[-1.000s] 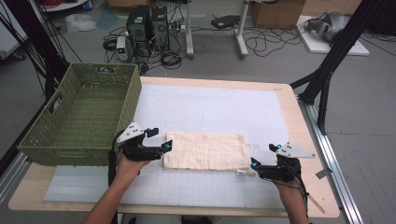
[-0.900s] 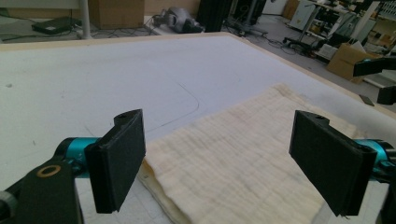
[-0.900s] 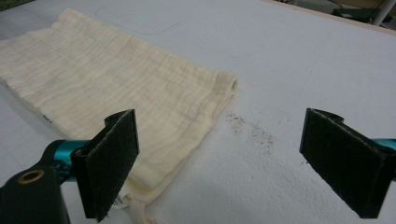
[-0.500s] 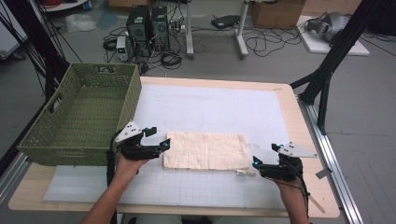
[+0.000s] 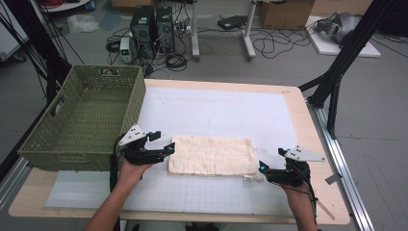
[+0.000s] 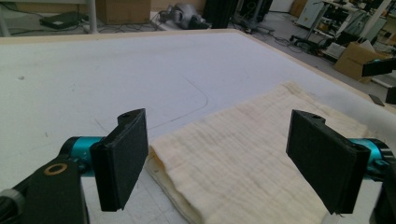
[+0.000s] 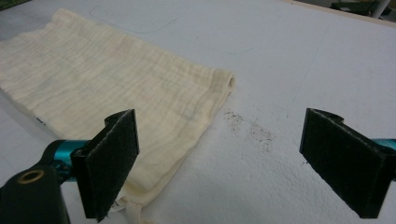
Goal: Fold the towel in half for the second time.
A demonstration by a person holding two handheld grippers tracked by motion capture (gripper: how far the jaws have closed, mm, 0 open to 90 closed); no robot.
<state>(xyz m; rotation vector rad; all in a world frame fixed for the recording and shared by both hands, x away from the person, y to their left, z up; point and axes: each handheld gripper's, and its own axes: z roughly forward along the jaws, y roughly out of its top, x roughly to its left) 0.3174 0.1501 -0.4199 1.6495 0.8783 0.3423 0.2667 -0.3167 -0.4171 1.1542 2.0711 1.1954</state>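
— High view first: what lies on the desk [image 5: 298, 103]?

— A folded cream cloth [image 5: 211, 156], a flat rectangle with a fine crinkled, gauzy weave and soft stacked edges. It rests on a white mat [image 5: 231, 110] printed with a faint grid, near the front middle of the light wooden desk. To the left stands a green woven basket [image 5: 84, 120], rectangular, with an open lattice weave and handle slots in its walls.

— And up close?

— From the left gripper view the cloth [image 6: 243, 163] shows several layers at its near corner, slightly yellowed along the fold. The right gripper view shows the cloth's [image 7: 107, 79] far corner rolled into a small tube, a little white tag at its near edge, and dark specks scattered on the mat beside it.

— How do the grippers stand?

— The left gripper [image 5: 161, 144] sits at the cloth's left short edge, its black padded jaws wide apart, the cloth's corner lying between them with no pad pressing on it. The right gripper [image 5: 262, 168] sits at the cloth's near right corner, jaws also spread wide; its left pad hangs over the cloth's edge, and nothing is clamped.
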